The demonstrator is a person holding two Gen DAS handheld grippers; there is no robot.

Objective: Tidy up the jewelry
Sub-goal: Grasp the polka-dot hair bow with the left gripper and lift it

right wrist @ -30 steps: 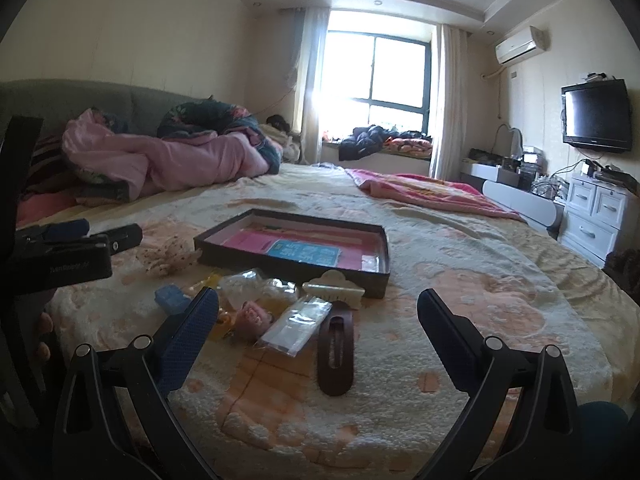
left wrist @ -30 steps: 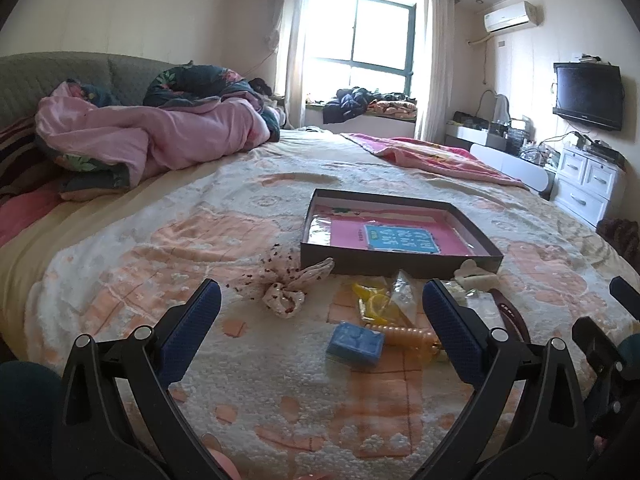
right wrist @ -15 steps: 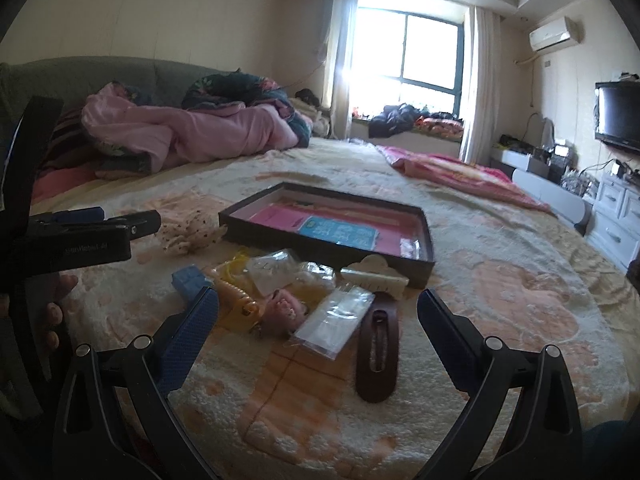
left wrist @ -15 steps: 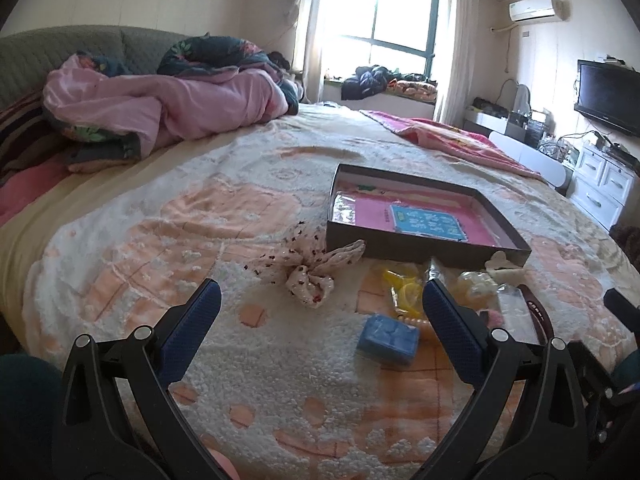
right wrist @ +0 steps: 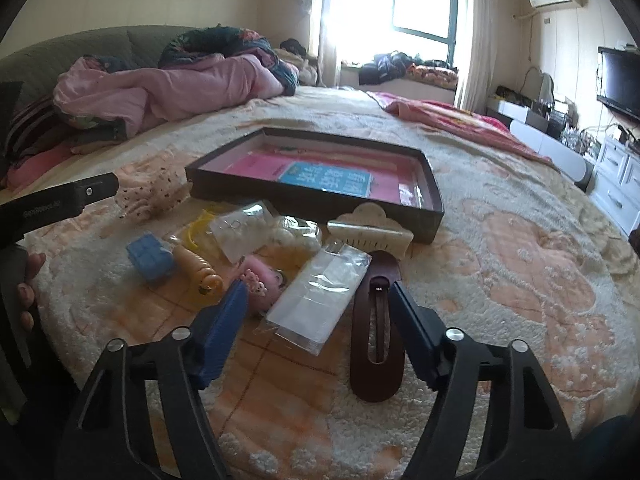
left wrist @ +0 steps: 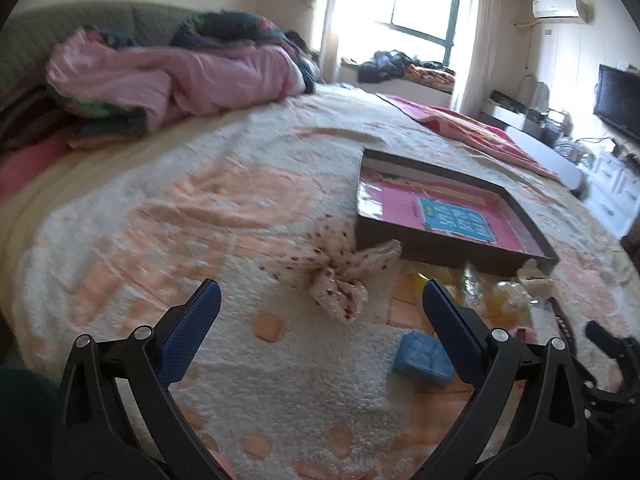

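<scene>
A dark shallow box (left wrist: 440, 254) (right wrist: 320, 200) with a pink lining lies on the bed. In front of it lie a spotted fabric scrunchie (left wrist: 336, 280) (right wrist: 148, 196), a blue clip (left wrist: 422, 358) (right wrist: 151, 256), a brown hair clip (right wrist: 376, 332), a cream claw clip (right wrist: 370, 234), a clear packet (right wrist: 320, 296), a pink charm (right wrist: 262, 280) and bagged pearls (right wrist: 296, 236). My left gripper (left wrist: 320, 320) is open just before the scrunchie. My right gripper (right wrist: 316, 312) is open over the clear packet and the brown clip.
The items lie on a cream and peach bedspread (left wrist: 160, 240). Pink bedding (left wrist: 180, 76) is piled at the headboard. A white dresser (right wrist: 616, 184) and a TV (right wrist: 618, 80) stand at the right wall. My left gripper's body (right wrist: 56, 204) shows at the right wrist view's left edge.
Both grippers have moved forward and down toward the items. The left has swung toward the scrunchie. The right has narrowed somewhat over the clear packet and brown clip.
</scene>
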